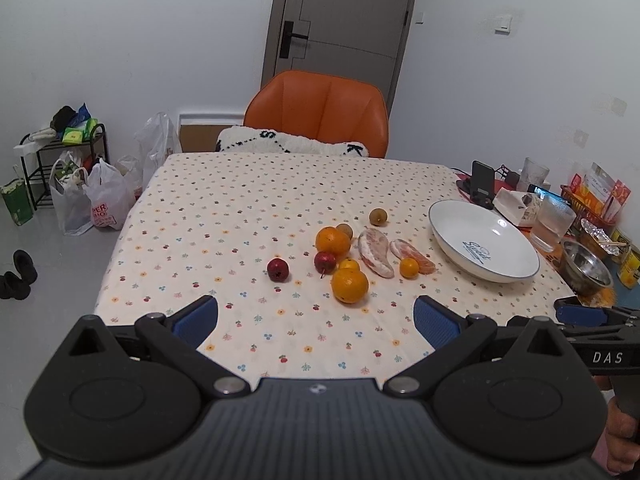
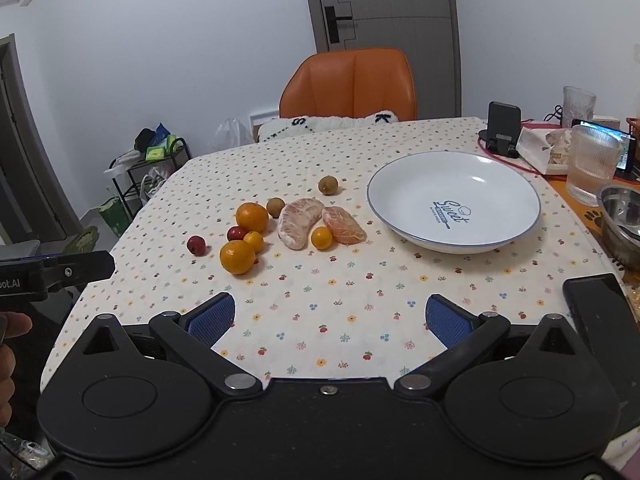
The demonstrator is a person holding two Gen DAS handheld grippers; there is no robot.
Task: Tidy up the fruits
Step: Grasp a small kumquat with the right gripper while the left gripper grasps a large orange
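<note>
- The right gripper [image 2: 330, 316] shows in the left wrist view only as a black arm at the frame's right edge; the left gripper [image 1: 316, 322] shows in the right wrist view only as a black bar at the left edge.
- A hand [image 1: 622, 444] is cut off at the lower right corner of the left view.
- The clutter [image 1: 592, 208] right of the cloth is blurred and hard to make out.
- Both grippers hang over the near edge of the table [image 2: 360, 320], jaws spread wide, blue pads [image 2: 212, 318] holding nothing.
- The fruit lies loose on the cloth left of the plate [image 2: 454, 200]: 2 oranges [image 2: 237, 257], 2 small citrus [image 2: 322, 237], 2 red fruits [image 2: 196, 245], 2 brown-green fruits [image 2: 328, 185] and 2 peeled segments [image 2: 298, 222].
- The plate holds no fruit.
- A steel bowl [image 2: 622, 220], a glass [image 2: 592, 164] and a phone stand [image 2: 502, 128] crowd the plate's right side.
- An orange chair [image 2: 352, 84] stands beyond the table.
</note>
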